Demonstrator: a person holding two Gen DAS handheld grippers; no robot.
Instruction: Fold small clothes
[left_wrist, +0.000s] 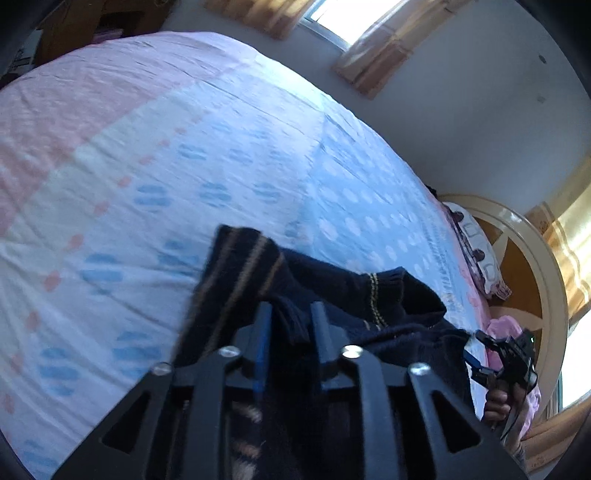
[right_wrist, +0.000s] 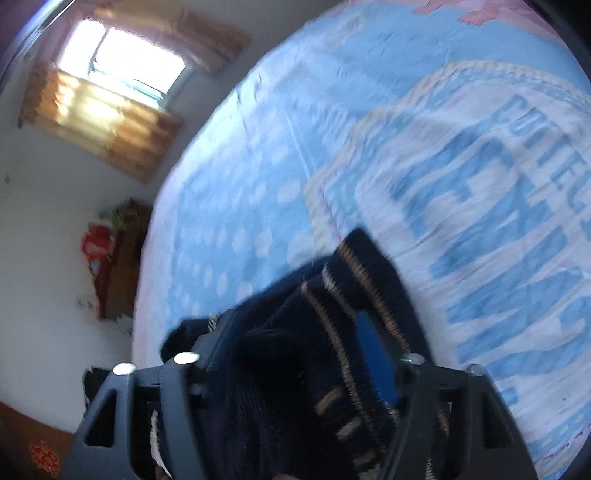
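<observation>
Both claws are working on one dark garment, seen first from the left wrist. Left gripper (left_wrist: 291, 314) is standing partly open, its two fingers straddling a bunched ridge of the navy knitted garment (left_wrist: 332, 291); whether the pads are pressing on the wool I cannot tell. The garment, striped in tan, is lying rumpled on the blue-and-pink bedspread (left_wrist: 184, 147), one sleeve or cuff sticking out toward the headboard (left_wrist: 524, 266). Farther right, a hand (left_wrist: 498, 402) is holding the right gripper (left_wrist: 476, 354) at the garment's far edge.

From the right wrist, the right gripper (right_wrist: 299, 332) is showing jaws set wide, with the navy knitted garment (right_wrist: 332, 332) heaped between and over them; the blur is hiding whether they are clamping. Beneath it the bedspread (right_wrist: 480, 184) is carrying large blue lettering.

Judging by the crumpled heap, folding is barely starting: the piece is needing to be spread flat, then folded over.
</observation>
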